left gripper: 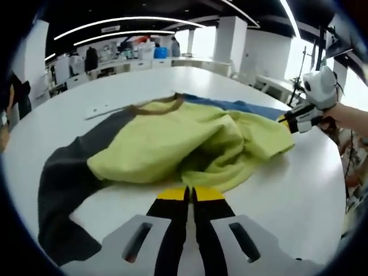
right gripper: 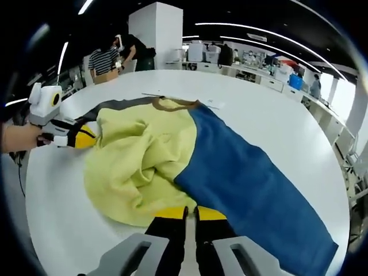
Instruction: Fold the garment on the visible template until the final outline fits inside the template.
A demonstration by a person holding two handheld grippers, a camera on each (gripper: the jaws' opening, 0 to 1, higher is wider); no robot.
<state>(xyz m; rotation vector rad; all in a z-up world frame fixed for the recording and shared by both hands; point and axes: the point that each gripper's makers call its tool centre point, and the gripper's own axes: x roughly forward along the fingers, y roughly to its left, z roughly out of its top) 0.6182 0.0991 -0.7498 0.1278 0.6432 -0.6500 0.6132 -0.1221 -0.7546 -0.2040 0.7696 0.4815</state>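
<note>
While the garment [left gripper: 172,144] is lying rumpled across the middle of the white table [left gripper: 299,195], I am reading this as the early part of the fold: its yellow-green middle panel is bunching up over itself, with a dark grey sleeve trailing off toward seven o'clock in the left gripper view and a long blue sleeve [right gripper: 253,178] running out toward four o'clock in the right gripper view. I am not making out any template outline on the tabletop, so I cannot say how far the cloth overhangs it. My left gripper [left gripper: 190,194] is sitting at six o'clock in its own view with its yellow-tipped jaws drawn together at the near hem, seemingly pinching the yellow fabric, though the contact is too tight to confirm. My right gripper [right gripper: 190,214] is doing the same at six o'clock in its view, jaws narrow, right where yellow meets blue; whether cloth is actually caught I cannot tell. Each gripper is also appearing at the far side of the other's view, a hand [left gripper: 351,118] behind it. I am judging that the next move is calling for flattening the bunched body before bringing either sleeve inward. People are standing at benches in the background.
</note>
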